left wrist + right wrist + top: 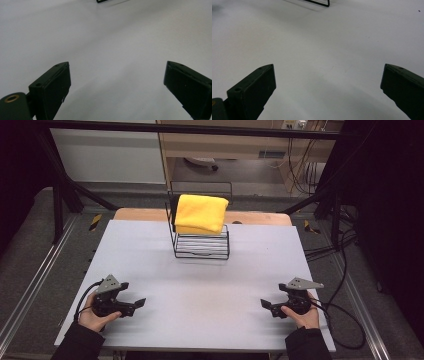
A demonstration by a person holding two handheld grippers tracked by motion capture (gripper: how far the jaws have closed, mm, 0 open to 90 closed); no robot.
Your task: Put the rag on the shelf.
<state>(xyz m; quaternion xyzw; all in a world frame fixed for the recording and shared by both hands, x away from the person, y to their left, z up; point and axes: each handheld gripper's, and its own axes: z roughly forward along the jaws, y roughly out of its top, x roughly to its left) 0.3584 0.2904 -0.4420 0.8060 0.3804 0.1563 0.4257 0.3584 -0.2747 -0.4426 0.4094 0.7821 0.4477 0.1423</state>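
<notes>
A folded yellow cloth [201,213] rests on top of a black wire rack [201,245] at the far middle of the white table [200,285]. My left gripper [138,305] lies near the front left of the table, held by a hand, jaws wide apart with nothing between them [116,87]. My right gripper [266,306] sits near the front right, also held, open and empty [328,90]. Both point inward toward the table's middle. A corner of the rack's wire base [319,3] shows at the top of the right gripper view.
Black cables [345,320] trail off the table's right edge to the floor. A wooden board [135,214] sticks out behind the table. Black frame struts [60,195] stand at the far left and right. Shelving stands behind.
</notes>
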